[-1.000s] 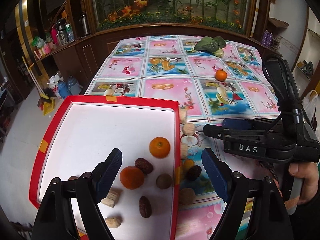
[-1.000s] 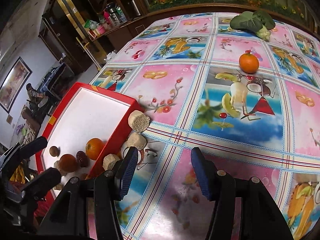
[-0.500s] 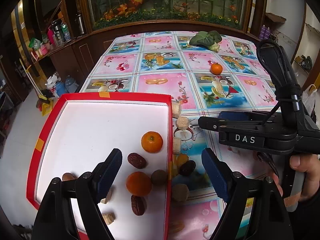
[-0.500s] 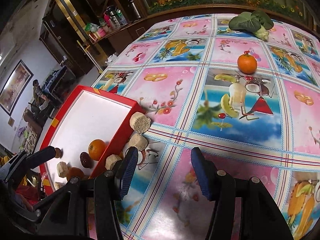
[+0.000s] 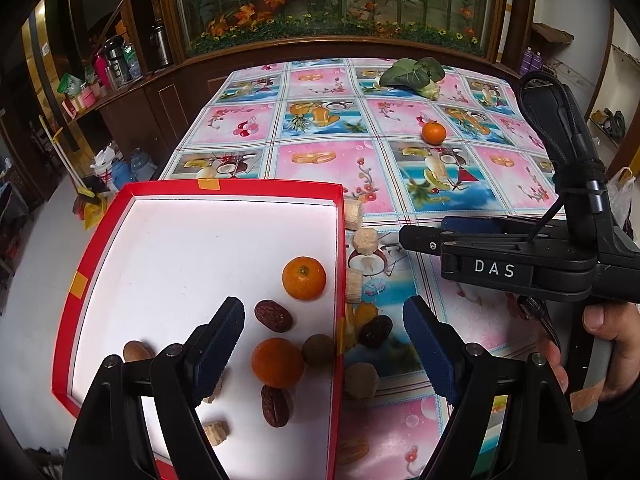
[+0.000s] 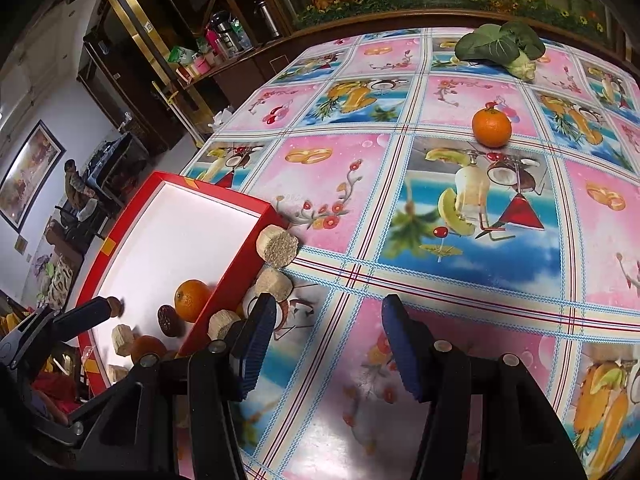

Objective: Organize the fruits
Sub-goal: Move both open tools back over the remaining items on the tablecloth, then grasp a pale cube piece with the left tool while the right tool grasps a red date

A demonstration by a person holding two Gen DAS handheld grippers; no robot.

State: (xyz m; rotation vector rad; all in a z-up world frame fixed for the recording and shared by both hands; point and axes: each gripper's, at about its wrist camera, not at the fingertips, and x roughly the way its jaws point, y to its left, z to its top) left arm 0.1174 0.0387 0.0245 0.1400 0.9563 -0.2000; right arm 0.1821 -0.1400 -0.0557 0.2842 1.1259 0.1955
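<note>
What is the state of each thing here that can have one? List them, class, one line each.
Left gripper: open, empty, above the tray.
Right gripper: open, empty, above the tablecloth.
Red tray: lidless, partly filled.
Stemmed orange: inside the tray.
Lone orange: out on the tablecloth, away from the tray.
Dark date: on the tablecloth beside the tray's outer wall.
Leafy vegetable: lying at the table's far end.

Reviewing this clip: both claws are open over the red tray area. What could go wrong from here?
1. Round oranges in the red tray sit near its right wall and may roll when nudged.
2. Date and beige chunks crowd against the tray's outer wall, so the left claw might bump the tray.
3. Lone orange sits far away; the right claw might miss it.
</note>
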